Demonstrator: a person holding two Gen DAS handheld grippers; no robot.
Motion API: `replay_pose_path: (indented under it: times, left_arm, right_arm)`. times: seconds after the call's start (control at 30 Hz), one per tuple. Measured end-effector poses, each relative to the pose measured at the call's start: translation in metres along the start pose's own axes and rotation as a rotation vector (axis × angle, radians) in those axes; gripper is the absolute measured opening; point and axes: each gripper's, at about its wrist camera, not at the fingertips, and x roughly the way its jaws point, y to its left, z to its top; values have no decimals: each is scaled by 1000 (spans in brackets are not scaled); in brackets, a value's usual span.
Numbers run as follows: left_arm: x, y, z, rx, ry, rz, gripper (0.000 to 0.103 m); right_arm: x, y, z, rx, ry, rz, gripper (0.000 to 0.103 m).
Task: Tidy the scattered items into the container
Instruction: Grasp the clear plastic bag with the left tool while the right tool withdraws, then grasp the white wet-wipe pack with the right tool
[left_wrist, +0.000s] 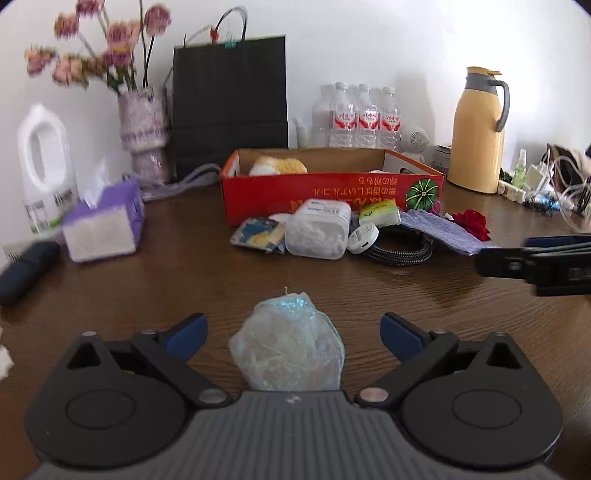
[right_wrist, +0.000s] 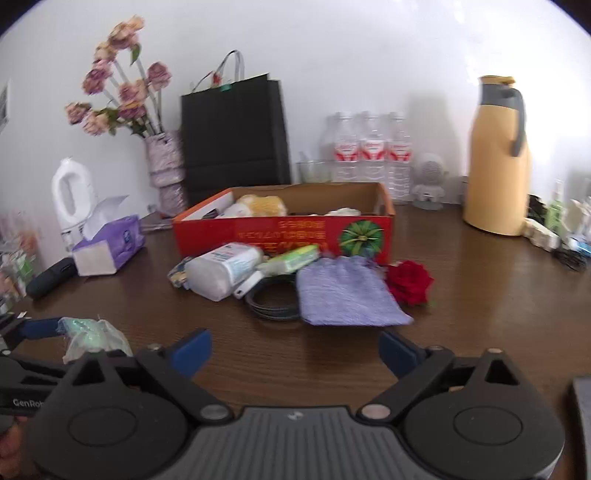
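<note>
Both grippers spread wide over a dark wooden table (left_wrist: 155, 280), a heap of small items waiting before a red box.

The left gripper (left_wrist: 293, 332) stands apart around a crinkled clear packet (left_wrist: 286, 347) without its pads pressing it; the right gripper (right_wrist: 295, 349) is also apart, with only bare table between its fingers. At twelve o'clock, the red cardboard box (right_wrist: 280, 236) holds a yellow item; touching its near wall lie a plastic tub (right_wrist: 221, 269), a coiled cable (right_wrist: 273, 299), a lilac pouch (right_wrist: 347, 291) and, at one o'clock, a red rose (right_wrist: 410, 282).
</note>
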Motion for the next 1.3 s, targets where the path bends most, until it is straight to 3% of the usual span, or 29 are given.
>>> replay_pose_path:
  times: [0.07,0.13,0.23,0.3,0.37,0.57,0.7,0.77,0.9,0.97,1.17,1.3]
  left_arm:
    - [4,3,1,-7,13,-7,80]
    - [8,7,2,-13,36,-8,54]
    - [9,18,3,-57,44,-10,44]
    - [9,25,6,-82,33,0,40]
    - [9,32,10,-107,11,41,39]
    - [10,60,20,-153,-19,117,39]
    - [13,68,22,-154,-6,126,39]
    - [13,66,23,-140,-11,111,39]
    - [10,60,24,-119,-28,98,39]
    - [9,57,23,-118,-30,92,39]
    - [-1,36,18,-88,-18,35,39]
    - [-3,6,9,-31,14,-18,39]
  right_arm:
    - [17,6,9,-31,12,20,85]
    - [35,14,20,-57,27,40,85]
    - [60,26,40,-54,41,105,86]
    - [80,33,56,-19,59,146,86]
    - [102,41,70,24,65,167,94]
    - [169,66,83,131,219,37,94]
    - [184,76,79,151,191,-19,95]
    - [191,77,76,121,188,-24,85]
    - [181,75,77,109,179,-17,69]
    - [166,75,79,98,152,9,68]
    - [59,63,67,-41,24,96,68]
    - [16,33,31,-56,90,-4,68]
